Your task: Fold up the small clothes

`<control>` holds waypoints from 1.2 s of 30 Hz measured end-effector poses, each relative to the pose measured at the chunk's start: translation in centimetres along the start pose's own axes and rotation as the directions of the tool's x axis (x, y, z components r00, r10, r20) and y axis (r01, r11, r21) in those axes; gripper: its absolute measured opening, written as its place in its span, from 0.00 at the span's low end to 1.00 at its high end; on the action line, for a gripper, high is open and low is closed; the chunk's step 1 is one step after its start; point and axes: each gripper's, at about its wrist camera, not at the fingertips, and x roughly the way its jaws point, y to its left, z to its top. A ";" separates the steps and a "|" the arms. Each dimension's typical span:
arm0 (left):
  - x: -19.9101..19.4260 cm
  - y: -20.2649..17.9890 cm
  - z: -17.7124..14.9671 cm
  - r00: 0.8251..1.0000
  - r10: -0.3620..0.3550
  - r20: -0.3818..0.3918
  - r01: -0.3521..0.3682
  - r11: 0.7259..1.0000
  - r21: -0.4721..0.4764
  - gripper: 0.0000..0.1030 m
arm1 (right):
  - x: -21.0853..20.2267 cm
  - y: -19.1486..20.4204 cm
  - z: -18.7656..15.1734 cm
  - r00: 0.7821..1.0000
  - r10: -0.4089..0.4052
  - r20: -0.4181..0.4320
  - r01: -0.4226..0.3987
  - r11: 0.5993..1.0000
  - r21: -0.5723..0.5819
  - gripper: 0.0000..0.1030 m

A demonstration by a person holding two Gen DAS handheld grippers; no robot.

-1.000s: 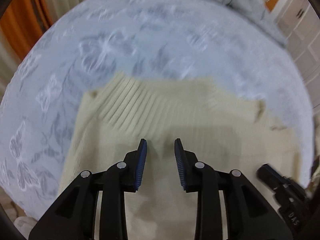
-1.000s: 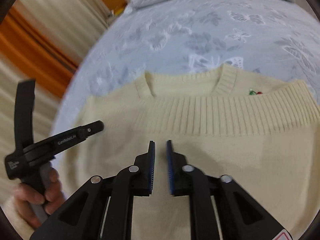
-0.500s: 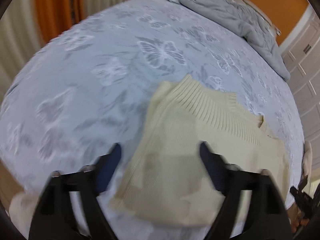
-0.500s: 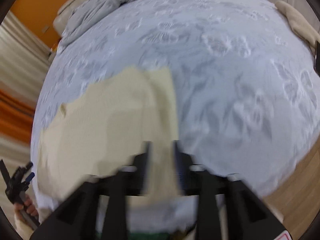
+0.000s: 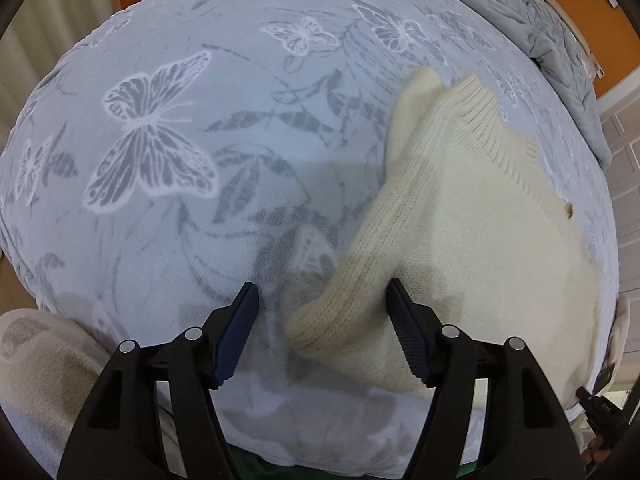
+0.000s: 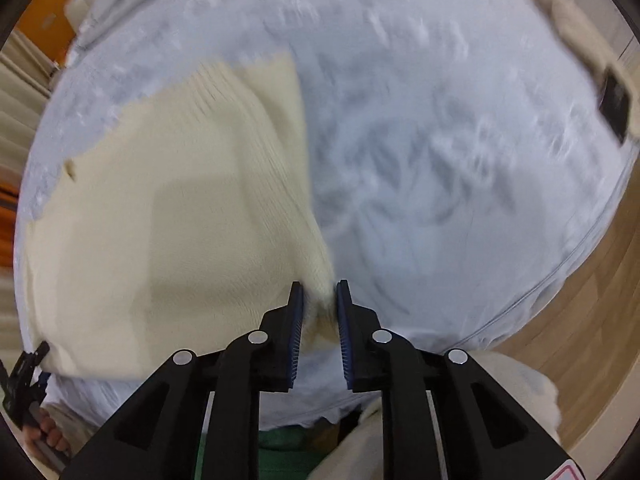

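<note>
My left claw (image 5: 322, 330) is wide apart, just closing a bit, cuff of the cream sweater (image 5: 472, 240) between its jaws, unpinched. Right claw (image 6: 319, 316) has just been narrowing around the sweater's edge. Sweater's flat on the butterfly bedspread (image 5: 168, 128).

Bare butterfly bedspread (image 5: 168, 184) open left of cream sweater (image 5: 472, 240), rumpled grey quilt (image 5: 532, 28) bounding far edge

Two close, steeply downward wrist views, sharing the sweater (image 5: 472, 240).
</note>
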 end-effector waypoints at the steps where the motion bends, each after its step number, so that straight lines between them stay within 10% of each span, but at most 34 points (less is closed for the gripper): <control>1: -0.4 0.0 0.0 1.000 -0.007 0.011 0.007 1.000 0.000 0.62 | -1.2 0.8 -0.1 0.999 -0.009 0.041 0.010 1.000 -0.014 0.22; 4: -1.3 0.8 0.0 0.998 -0.031 0.058 0.031 1.000 0.003 0.73 | -4.6 5.7 -0.7 0.990 0.069 0.123 -0.052 0.990 -0.135 0.22; 13: 0.4 2.3 -0.4 0.995 -0.097 0.031 0.098 0.995 -0.023 0.78 | 1.3 24.9 0.6 0.982 0.186 -0.030 -0.180 0.878 -0.443 0.01; 26: 1.8 2.8 1.3 0.965 -0.254 0.063 0.261 0.948 -0.182 0.94 | 7.8 28.6 3.1 0.995 0.061 -0.081 -0.092 0.879 -0.468 0.00; 27: 1.6 2.8 1.6 0.958 -0.278 0.073 0.287 0.940 -0.182 0.76 | 7.9 28.6 3.2 0.994 0.070 -0.085 -0.101 0.883 -0.458 0.00; 28: 1.7 2.5 2.0 0.947 -0.315 0.060 0.321 0.933 -0.164 0.29 | 7.9 28.4 3.4 0.993 0.082 -0.089 -0.113 0.888 -0.446 0.00; 29: 2.0 2.1 2.3 0.927 -0.375 0.021 0.373 0.914 -0.158 0.17 | 8.0 27.9 3.4 0.991 0.100 -0.093 -0.130 0.890 -0.436 0.00; 32: -0.2 0.4 3.1 0.931 -0.362 0.050 0.365 0.921 -0.132 0.11 | 7.8 26.8 3.5 0.985 0.146 -0.097 -0.173 0.893 -0.416 0.00; 36: -6.4 -5.5 3.5 0.890 -0.442 0.116 0.442 0.897 0.019 0.06 | 6.6 25.0 4.1 0.963 0.242 -0.117 -0.268 0.896 -0.353 0.00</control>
